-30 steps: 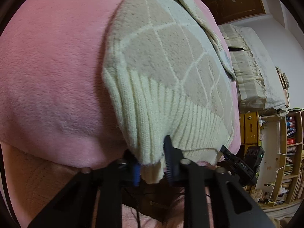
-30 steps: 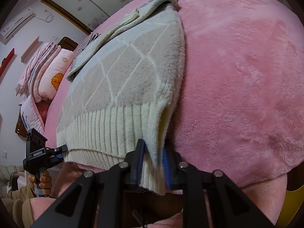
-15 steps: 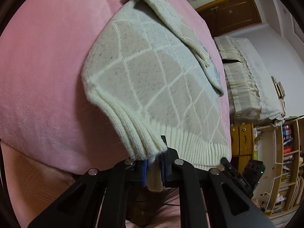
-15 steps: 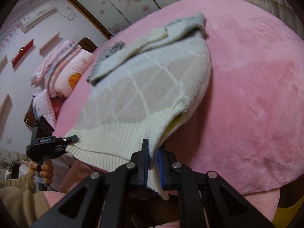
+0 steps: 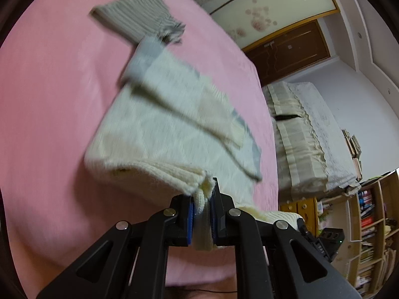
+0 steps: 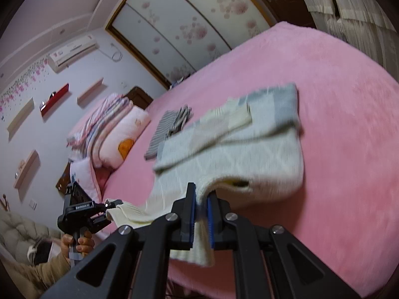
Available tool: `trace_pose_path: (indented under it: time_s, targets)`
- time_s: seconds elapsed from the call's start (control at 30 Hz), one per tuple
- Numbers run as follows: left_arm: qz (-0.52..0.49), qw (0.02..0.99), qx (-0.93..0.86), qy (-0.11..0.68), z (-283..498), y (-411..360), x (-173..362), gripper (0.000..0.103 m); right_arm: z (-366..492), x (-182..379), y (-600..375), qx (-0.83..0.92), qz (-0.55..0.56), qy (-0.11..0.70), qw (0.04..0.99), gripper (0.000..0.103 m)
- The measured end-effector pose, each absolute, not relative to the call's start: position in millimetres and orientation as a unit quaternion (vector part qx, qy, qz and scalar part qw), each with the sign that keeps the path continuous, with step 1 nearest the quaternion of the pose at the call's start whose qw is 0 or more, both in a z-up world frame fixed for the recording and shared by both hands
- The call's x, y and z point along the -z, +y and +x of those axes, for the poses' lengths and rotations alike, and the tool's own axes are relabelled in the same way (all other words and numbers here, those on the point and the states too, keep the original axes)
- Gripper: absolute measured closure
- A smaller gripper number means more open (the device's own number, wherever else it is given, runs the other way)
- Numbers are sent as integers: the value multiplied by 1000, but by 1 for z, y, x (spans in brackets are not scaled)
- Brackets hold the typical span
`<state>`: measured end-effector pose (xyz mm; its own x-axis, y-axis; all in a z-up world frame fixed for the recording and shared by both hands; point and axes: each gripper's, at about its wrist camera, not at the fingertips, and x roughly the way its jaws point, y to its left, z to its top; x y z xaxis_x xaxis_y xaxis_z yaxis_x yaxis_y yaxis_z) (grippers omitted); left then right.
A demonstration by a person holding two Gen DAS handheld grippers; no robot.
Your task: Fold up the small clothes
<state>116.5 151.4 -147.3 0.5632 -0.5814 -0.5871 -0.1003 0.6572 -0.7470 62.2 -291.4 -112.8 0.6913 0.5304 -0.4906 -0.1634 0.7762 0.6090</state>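
- Left wrist view: the left gripper [image 5: 201, 218] is clamped on the ribbed hem corner of a cream knitted sweater [image 5: 169, 129], with a strip of knit pinched between its blue pads.
- The sweater's hem end is lifted off the pink bed [image 5: 49, 99]; the far end, with the sleeves folded across the body, lies on the cover. The garment appears motion-blurred.
- A grey striped garment [image 5: 139, 21] lies flat on the bed beyond the sweater, just beside its far end.
- The right gripper [image 5: 321, 236] appears at the lower right edge, at the opposite hem corner.
- Right wrist view: the right gripper [image 6: 200, 218] is clamped on the other hem corner of the sweater [image 6: 237, 154]; a flap of ribbed knit hangs down below the pads.
- The hem spans between the two grippers and sags in the middle. The left gripper [image 6: 109, 205] holds its corner at the left, gripped by the person's hand [image 6: 77, 243].
- The grey striped garment [image 6: 167, 127] lies on the bed [image 6: 349, 124] left of the sweater's folded sleeves.
- Folded quilts and pillows [image 6: 109, 129] are stacked at the head of the bed, well apart from the sweater.
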Motion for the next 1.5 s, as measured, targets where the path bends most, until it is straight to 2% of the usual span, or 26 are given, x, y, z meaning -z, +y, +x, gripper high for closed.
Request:
trace_pose_path:
  time_s: [0.23,0.4,0.63,0.83,1.0,1.07,1.17,1.27,1.3,1.33,1.5]
  targets:
    - [-355,829,130,413,224,145,111,95,156,91,-299,-167,276,323,890,96]
    - [-343,837,111,412,295,131,114,95,229,95,-303,-133,284,328,891,96]
    - [-345,829,82,433,375,116,153,95,316,133,-307,-86,283,366,882,96]
    - [-338,816,59,464,412,112,195,94,363,172,-308,-59,275,403,871,96]
    - [-345,792,57,501,430,112,216,78,385,201,-314,-42,311,446,838,90]
    - [-360,782,76,503,435,113,217,53,387,204,-317,-47,319,451,832,89]
    - [-364,786,84,493,437,117,209,30,386,199,-316,-59,315,457,830,86]
    - [-360,798,83,476,436,123,194,25,382,187,-320,-79,330,450,826,69]
    - [-363,800,87,470,435,127,188,25,379,181,-323,-80,336,442,828,57]
    - [-364,801,86,468,433,129,185,25,375,173,-327,-77,339,431,833,50]
    - [-328,821,72,462,422,143,161,25,364,140,-332,-72,300,400,863,49]
